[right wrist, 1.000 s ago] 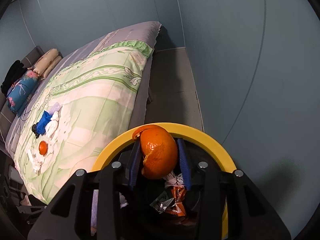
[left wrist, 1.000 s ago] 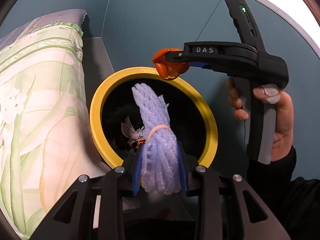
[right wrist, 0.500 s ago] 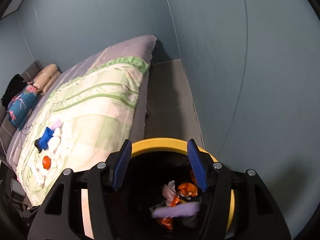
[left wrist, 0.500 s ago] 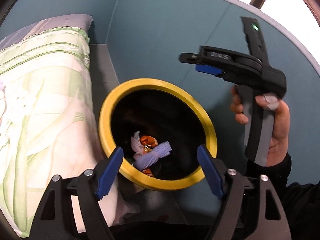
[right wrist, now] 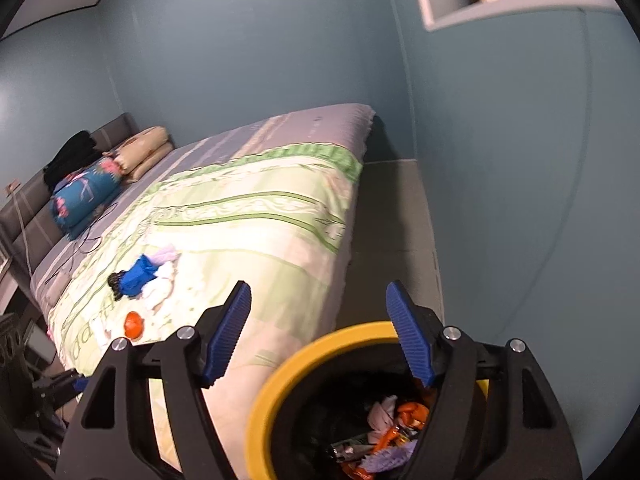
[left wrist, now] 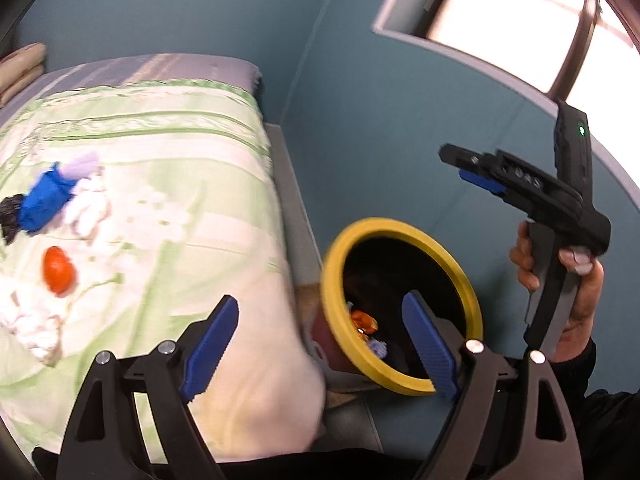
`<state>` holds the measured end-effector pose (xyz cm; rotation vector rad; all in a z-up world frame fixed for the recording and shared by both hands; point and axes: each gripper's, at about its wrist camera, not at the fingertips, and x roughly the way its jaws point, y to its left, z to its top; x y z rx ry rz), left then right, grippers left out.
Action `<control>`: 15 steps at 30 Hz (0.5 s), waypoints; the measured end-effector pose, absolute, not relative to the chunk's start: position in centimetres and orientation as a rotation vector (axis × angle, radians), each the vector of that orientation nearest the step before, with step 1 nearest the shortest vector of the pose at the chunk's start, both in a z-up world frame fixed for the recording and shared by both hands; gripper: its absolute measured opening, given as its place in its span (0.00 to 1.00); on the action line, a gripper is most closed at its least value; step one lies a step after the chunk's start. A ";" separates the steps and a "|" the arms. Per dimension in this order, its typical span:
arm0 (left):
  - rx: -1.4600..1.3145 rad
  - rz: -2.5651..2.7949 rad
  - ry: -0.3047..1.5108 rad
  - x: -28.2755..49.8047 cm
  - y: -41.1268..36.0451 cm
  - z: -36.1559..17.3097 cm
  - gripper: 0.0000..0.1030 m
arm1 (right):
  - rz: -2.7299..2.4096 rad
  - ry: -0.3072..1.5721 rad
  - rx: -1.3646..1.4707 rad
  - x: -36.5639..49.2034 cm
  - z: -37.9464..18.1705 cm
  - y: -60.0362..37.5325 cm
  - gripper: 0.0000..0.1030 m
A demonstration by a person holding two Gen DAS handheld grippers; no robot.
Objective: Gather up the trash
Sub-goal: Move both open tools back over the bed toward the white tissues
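Trash bin [right wrist: 264,404] beside bed [right wrist: 256,216] edge; both claws agape, empty.

Bin [right wrist: 264,400] cut off below; quilt [left wrist: 160,184] blurred.

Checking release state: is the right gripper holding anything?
No, the right gripper is open with nothing between its blue pads, above the yellow-rimmed bin.

walls [right wrist: 500,160]: teal-blue
window [left wrist: 520,12]: bright daylight, upper right
bed [right wrist: 248,216]: green-white quilt, pillows [right wrist: 144,152] at grey headboard [right wrist: 28,216]
floor [right wrist: 392,220]: grey strip beside bed
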<state>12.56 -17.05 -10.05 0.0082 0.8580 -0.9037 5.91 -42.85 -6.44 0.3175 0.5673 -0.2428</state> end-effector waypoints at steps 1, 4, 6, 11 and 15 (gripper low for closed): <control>-0.005 -0.888 0.852 12.9 -16.1 -9.8 0.79 | -0.231 0.566 0.307 6.4 -6.2 -42.3 0.67; -0.027 -0.844 0.833 13.6 -14.2 -9.3 0.79 | -0.193 0.567 0.281 7.6 -5.7 -40.6 0.69; -0.036 -0.807 0.820 14.2 -13.0 -8.9 0.81 | -0.165 0.563 0.259 8.5 -5.3 -39.3 0.71; -0.060 -0.711 0.787 15.6 -8.9 -8.5 0.82 | -0.086 0.550 0.209 10.9 -4.5 -35.8 0.75; -0.093 -0.644 0.783 16.9 -5.8 -8.3 0.82 | -0.031 0.557 0.176 13.4 -4.3 -33.0 0.75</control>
